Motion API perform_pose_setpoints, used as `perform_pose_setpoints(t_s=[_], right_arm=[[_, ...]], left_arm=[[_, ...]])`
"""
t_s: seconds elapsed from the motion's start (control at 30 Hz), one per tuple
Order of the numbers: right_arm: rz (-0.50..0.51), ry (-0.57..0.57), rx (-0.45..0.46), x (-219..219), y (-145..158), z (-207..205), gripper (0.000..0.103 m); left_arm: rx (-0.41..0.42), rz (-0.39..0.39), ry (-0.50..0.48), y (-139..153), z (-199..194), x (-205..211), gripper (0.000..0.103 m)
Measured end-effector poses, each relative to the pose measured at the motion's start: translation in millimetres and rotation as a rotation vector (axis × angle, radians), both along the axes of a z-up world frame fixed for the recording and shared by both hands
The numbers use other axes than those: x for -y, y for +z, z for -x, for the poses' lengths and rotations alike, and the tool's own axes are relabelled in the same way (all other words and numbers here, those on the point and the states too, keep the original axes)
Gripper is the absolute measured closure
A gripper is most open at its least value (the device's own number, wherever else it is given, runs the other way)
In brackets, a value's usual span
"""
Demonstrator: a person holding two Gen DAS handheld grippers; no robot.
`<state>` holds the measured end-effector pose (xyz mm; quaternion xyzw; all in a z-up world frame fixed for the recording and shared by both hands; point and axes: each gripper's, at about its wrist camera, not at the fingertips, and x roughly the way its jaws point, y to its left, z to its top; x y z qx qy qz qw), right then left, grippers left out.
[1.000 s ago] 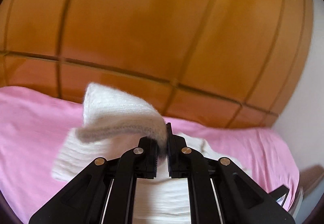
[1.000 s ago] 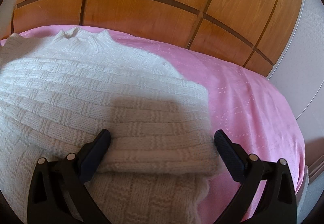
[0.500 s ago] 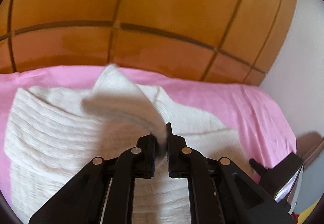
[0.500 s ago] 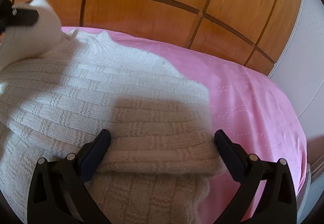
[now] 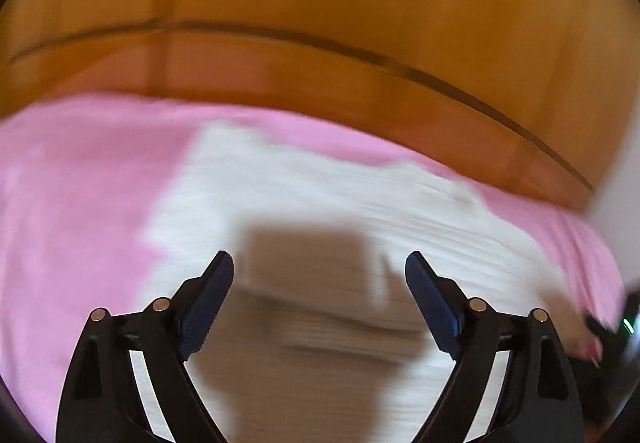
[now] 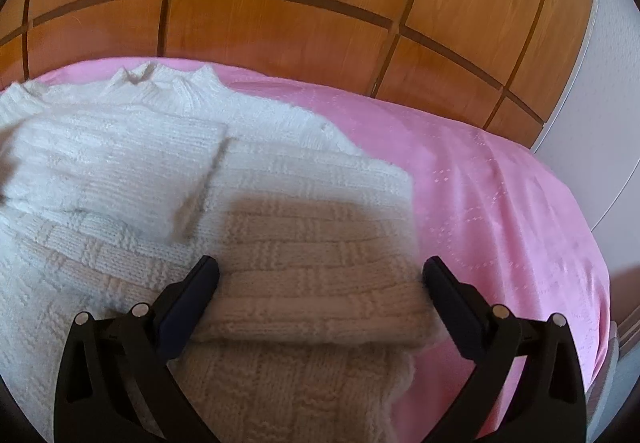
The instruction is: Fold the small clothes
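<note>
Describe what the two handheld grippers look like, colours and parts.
Left tool and right tool look alike: matte black angular linkage arms with open triangular cut-outs, round silver pivot pins at the joints, and two dark navy ribbed fingers tapering to points.

left view of sweater (image 5: 340, 195) motion-blurred

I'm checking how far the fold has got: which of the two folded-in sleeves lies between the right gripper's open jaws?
The sweater's right-hand sleeve, shaded, its cuff edge between the right gripper. The other sleeve lies brighter, further left, outside the jaws.
</note>
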<state>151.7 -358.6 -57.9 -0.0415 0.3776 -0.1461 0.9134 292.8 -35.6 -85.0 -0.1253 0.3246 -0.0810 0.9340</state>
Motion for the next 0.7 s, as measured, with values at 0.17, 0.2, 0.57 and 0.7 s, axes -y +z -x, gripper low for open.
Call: perform_pose_setpoints(t_s=[0.17,0.2,0.57,0.7], right_arm=[[-0.004,0.009,0.132,0,17,22,0.002],[-0.012,0.031,0.174,-1,24,29,0.002],[-0.459,0.202,-0.061,-6,37,-38,0.044],[-0.648,0.055,-0.095,17,14,-58,0.085]], left_arm=[[-0.145,0.257,0.151,-43,-23,-63,0.017],[-0.139,0.255,0.151,-42,-24,-62,0.017],[-0.214,0.087,0.097,-48,-39,-40,0.004],[-0.206,0.085,0.098,-47,-36,-42,0.004]])
